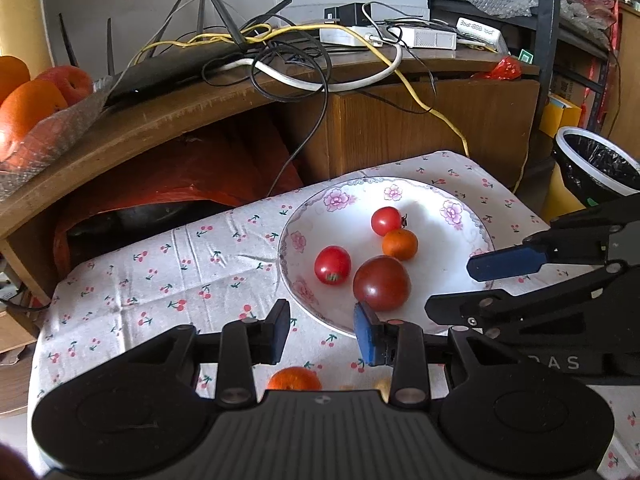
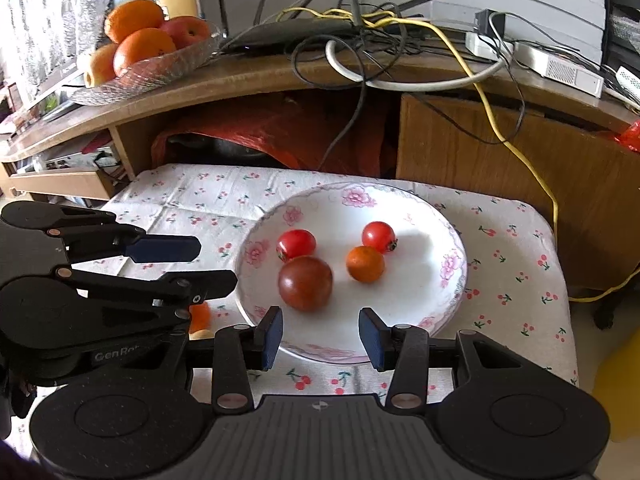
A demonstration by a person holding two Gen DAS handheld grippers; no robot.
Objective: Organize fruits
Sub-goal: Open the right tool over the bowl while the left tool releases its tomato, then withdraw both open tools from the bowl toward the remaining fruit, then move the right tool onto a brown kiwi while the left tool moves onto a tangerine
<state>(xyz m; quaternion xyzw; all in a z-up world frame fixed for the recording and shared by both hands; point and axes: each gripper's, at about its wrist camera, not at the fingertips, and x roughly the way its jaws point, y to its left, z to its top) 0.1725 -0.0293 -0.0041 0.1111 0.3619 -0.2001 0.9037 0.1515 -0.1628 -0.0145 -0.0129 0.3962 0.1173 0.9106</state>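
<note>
A white flowered plate [image 1: 472,216] [image 2: 448,240] sits on the cherry-print cloth. It holds a large dark tomato [image 1: 382,283] [image 2: 306,283], two small red tomatoes [image 1: 333,265] [image 1: 386,221] and a small orange [image 1: 400,244] [image 2: 365,264]. My left gripper [image 1: 323,332] [image 2: 216,264] is open over the cloth by the plate's near-left rim. Under it another small orange [image 1: 294,378] [image 2: 200,316] lies on the cloth, partly hidden. My right gripper [image 2: 321,336] [image 1: 472,286] is open above the plate's near edge, holding nothing.
Behind the table runs a curved wooden shelf [image 2: 248,76] with a glass dish of oranges and an apple [image 2: 148,46], a router and tangled cables [image 2: 360,40]. A red bag [image 2: 280,132] fills the space below. A bin with a black liner [image 1: 592,160] stands at the right.
</note>
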